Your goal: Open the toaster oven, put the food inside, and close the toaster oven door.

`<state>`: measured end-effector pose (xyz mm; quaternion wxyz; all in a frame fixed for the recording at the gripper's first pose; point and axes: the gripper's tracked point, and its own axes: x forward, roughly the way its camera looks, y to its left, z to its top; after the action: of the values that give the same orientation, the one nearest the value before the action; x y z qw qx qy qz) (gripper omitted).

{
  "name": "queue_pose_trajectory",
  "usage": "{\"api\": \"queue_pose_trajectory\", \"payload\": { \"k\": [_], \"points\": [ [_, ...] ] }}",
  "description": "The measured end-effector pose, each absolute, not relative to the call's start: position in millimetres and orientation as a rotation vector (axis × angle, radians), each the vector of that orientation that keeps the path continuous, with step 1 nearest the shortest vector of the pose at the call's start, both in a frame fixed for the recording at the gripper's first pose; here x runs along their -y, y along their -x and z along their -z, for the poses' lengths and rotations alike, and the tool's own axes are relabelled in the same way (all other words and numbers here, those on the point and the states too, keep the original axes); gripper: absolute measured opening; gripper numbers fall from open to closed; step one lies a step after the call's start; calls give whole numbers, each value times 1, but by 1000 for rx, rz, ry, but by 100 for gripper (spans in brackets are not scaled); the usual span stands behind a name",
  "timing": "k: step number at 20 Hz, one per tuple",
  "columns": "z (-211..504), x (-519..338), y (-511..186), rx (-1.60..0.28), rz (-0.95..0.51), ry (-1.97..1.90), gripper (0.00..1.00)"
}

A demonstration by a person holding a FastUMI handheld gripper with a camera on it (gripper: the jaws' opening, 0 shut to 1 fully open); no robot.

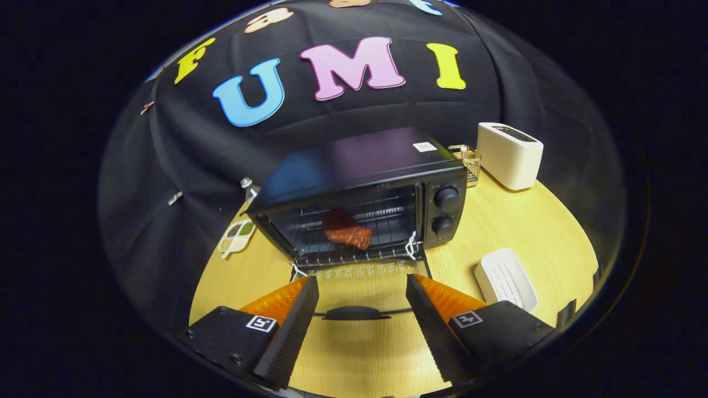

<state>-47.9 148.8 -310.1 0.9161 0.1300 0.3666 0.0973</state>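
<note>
Two fingers apart, toaster, tray beside oven

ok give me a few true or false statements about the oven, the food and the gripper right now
1. The black toaster oven has its glass door folded down open. True.
2. The reddish-brown piece of meat lies on the wire rack inside. True.
3. The gripper is shut on the door handle. False: its fingers are spread, the handle lies between them, ungripped.
4. The white toaster stands on top of the oven. False: it stands on the wooden table beside it.
</note>
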Motion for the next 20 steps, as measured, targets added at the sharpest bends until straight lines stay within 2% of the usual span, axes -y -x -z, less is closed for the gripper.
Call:
{"api": "queue_pose_trajectory", "payload": {
  "k": [9, 20],
  "points": [
    [378, -178, 99, -946, -223, -166, 98],
    [449, -200, 101, -1100, -154, -60, 99]
  ]
}}
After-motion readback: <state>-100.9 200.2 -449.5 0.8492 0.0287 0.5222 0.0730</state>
